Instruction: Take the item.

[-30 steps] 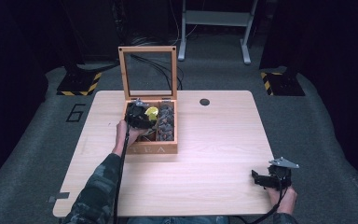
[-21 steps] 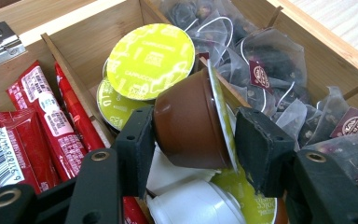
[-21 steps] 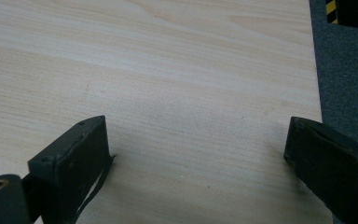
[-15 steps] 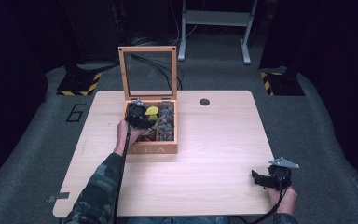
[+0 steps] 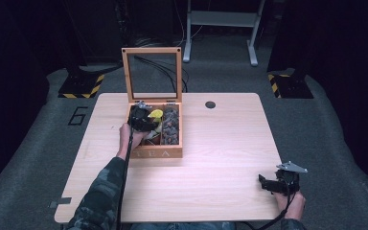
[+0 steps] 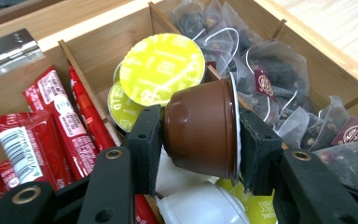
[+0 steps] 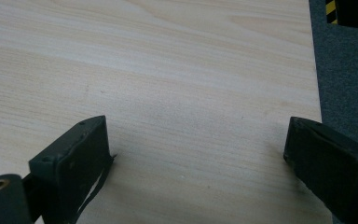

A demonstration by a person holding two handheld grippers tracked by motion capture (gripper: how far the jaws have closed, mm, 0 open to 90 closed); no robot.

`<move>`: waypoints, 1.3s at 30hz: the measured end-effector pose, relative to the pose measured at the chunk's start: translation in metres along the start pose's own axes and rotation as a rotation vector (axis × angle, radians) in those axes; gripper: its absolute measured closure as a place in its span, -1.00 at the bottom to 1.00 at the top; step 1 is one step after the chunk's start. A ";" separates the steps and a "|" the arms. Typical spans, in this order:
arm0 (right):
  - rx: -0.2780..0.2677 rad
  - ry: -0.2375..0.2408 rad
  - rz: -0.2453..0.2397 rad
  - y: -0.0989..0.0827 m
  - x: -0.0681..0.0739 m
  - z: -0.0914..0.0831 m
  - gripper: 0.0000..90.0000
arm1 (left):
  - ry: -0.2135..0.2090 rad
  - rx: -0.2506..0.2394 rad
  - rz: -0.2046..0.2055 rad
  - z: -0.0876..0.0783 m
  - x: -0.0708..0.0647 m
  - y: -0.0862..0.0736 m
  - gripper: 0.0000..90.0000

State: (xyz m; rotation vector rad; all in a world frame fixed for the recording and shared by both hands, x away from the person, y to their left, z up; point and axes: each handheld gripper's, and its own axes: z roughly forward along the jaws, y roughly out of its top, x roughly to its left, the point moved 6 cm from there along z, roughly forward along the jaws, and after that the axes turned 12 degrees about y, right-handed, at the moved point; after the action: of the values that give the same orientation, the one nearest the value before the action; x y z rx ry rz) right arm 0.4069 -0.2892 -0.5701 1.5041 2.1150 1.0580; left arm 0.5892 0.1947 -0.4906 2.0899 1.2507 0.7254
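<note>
My left gripper point(image 6: 200, 135) is clamped on a brown capsule point(image 6: 200, 126), one jaw against its domed base and the other against its foil rim, so it lies on its side between them. I hold it end to end because the tapered wall would likely slip if I squeezed it across the sides. The capsule sits just above the middle compartment of the wooden tea box point(image 5: 155, 153), over the other pods: a yellow-green lidded capsule point(image 6: 161, 70) just behind it and a white capsule point(image 6: 200, 205) below. Whether I am lifting it out or setting it in, I cannot tell.

The box keeps kinds apart, which explains the crowding: red sachets point(image 6: 51, 126) in one section, mesh tea bags point(image 6: 270, 74) in the other, thin dividers between. Its framed lid point(image 5: 152, 74) stands upright at the back, out of my way.

My right gripper point(image 7: 196, 163) rests low over the bare surface point(image 7: 168, 70) near its right front corner, jaws spread wide and holding nothing. I judge it is parked there so it stays well apart from the box.
</note>
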 end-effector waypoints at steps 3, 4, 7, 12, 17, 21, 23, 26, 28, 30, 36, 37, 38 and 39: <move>0.000 0.000 0.000 0.000 0.000 0.000 -0.86 | -0.002 -0.009 0.004 -0.003 0.001 0.001 0.23; -0.002 0.001 0.000 0.000 0.000 0.000 -0.86 | -0.002 -0.014 0.003 -0.004 0.001 0.002 0.23; -0.002 0.001 0.000 0.000 0.000 0.000 -0.86 | -0.003 -0.026 -0.002 -0.007 0.001 0.003 0.23; 0.000 0.000 0.000 0.000 0.000 0.000 -0.86 | -0.010 -0.039 -0.003 -0.012 0.000 0.005 0.23; -0.002 0.000 0.000 0.000 0.000 0.000 -0.86 | -0.010 -0.061 0.005 -0.021 -0.002 0.008 0.23; 0.000 0.000 0.000 0.000 0.000 0.000 -0.86 | -0.013 -0.075 0.013 -0.029 -0.004 0.010 0.23; 0.000 0.000 0.000 0.000 0.000 0.000 -0.86 | -0.011 -0.079 0.015 -0.032 -0.004 0.011 0.23; 0.001 0.000 0.001 0.000 0.000 0.000 -0.86 | -0.014 -0.094 0.012 -0.037 -0.005 0.013 0.23; 0.000 0.000 0.000 0.000 0.000 0.000 -0.86 | -0.015 -0.101 0.010 -0.040 -0.006 0.014 0.23; 0.000 0.000 0.000 0.000 0.000 0.000 -0.86 | -0.018 -0.110 0.019 -0.044 -0.008 0.015 0.23; -0.002 0.000 0.000 0.000 0.000 0.000 -0.86 | -0.019 -0.131 0.016 -0.051 -0.012 0.018 0.23; -0.002 0.000 0.000 0.000 0.000 0.000 -0.86 | -0.018 -0.133 0.024 -0.052 -0.012 0.018 0.23; -0.002 0.000 0.000 0.000 0.000 0.000 -0.86 | -0.017 -0.135 0.025 -0.053 -0.013 0.019 0.23; -0.002 0.000 0.000 0.000 0.000 0.000 -0.86 | -0.020 -0.135 0.024 -0.053 -0.014 0.019 0.23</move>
State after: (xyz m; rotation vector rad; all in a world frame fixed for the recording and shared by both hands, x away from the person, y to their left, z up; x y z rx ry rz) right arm 0.4070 -0.2893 -0.5701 1.5035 2.1125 1.0597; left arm 0.5569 0.1862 -0.4427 2.0003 1.1360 0.7763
